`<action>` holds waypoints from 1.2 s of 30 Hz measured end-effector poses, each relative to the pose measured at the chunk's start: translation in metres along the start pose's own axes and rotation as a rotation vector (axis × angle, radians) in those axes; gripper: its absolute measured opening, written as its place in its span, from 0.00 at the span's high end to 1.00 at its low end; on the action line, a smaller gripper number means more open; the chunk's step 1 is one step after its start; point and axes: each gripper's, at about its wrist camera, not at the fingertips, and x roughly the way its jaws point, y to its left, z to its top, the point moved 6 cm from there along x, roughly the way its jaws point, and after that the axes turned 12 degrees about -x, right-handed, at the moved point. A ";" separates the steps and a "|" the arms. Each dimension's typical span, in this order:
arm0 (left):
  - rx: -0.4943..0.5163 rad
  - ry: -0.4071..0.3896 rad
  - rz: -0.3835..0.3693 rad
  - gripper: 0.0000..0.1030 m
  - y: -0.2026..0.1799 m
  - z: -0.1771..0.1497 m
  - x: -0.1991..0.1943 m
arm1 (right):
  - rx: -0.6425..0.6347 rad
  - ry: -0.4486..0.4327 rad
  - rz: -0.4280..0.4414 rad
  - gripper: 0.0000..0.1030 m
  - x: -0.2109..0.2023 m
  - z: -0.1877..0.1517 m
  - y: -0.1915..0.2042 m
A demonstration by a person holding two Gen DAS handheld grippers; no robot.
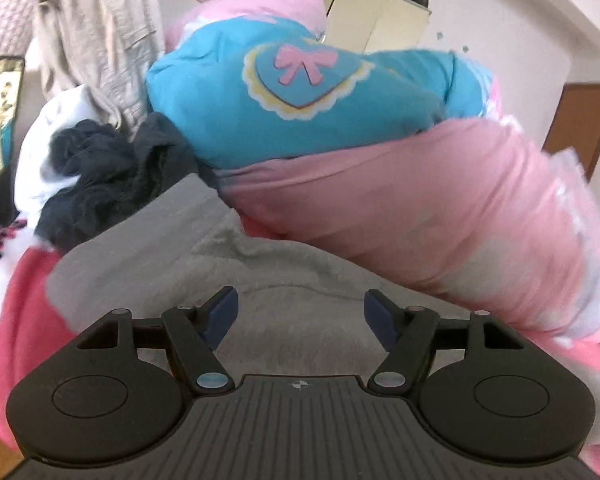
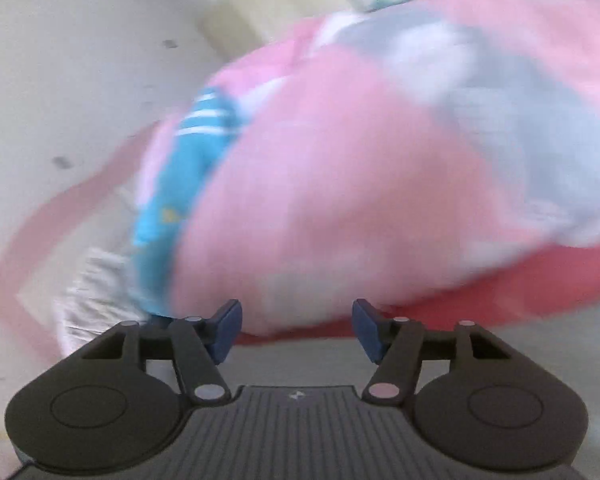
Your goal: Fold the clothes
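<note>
Nearest in the left wrist view, the left gripper [image 1: 299,314] is seen with its blue pads set wide apart and nothing caught between them. Right under and past the fingertips a grey fleece garment [image 1: 204,264] is spread out, sitting on a bright pink sheet [image 1: 16,320] that shows at the lower left. Just beyond the grey piece, a big rolled-up quilt [image 1: 400,208] is piled, pink below and turquoise on top, with a heart patch and pink bow [image 1: 302,62] printed on the turquoise part. To the left of it, a crumpled dark navy garment [image 1: 96,168] is bunched against something white [image 1: 48,140], and a beige garment [image 1: 96,36] is draped higher up behind them. Furthest back, a cream cabinet [image 1: 376,20] and a brown door [image 1: 580,120] can be made out against the wall.

In the right wrist view, which is pretty blurred, the right gripper [image 2: 297,326] is also held wide and empty. The same pink and turquoise quilt [image 2: 340,184] fills most of the view just ahead of it, on a red-pink sheet [image 2: 540,292], with a white ruffled edge [image 2: 96,300] at the lower left.
</note>
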 end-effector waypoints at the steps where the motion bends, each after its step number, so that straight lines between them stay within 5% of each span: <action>1: 0.015 0.005 0.031 0.32 0.000 -0.002 0.008 | -0.009 0.008 -0.045 0.41 -0.007 -0.009 -0.008; 5: 0.063 0.020 0.114 0.33 0.007 -0.010 0.019 | -0.076 0.039 -0.210 0.47 -0.026 -0.037 -0.046; 12: 0.104 0.007 0.116 0.32 -0.010 -0.007 0.006 | -0.158 0.192 -0.441 0.48 0.004 -0.086 -0.126; 18: 0.130 -0.003 0.131 0.29 -0.014 -0.012 0.022 | -0.180 0.118 -0.375 0.46 -0.020 -0.079 -0.125; 24: 0.155 -0.024 0.158 0.28 -0.012 -0.020 0.032 | -0.388 0.117 -0.496 0.41 -0.062 -0.045 -0.163; 29: 0.177 -0.025 0.159 0.20 -0.014 -0.024 0.037 | -0.578 0.260 -0.536 0.40 -0.038 -0.024 -0.220; 36: 0.190 -0.016 0.157 0.17 -0.012 -0.026 0.037 | -0.608 0.496 -0.319 0.40 -0.008 -0.021 -0.253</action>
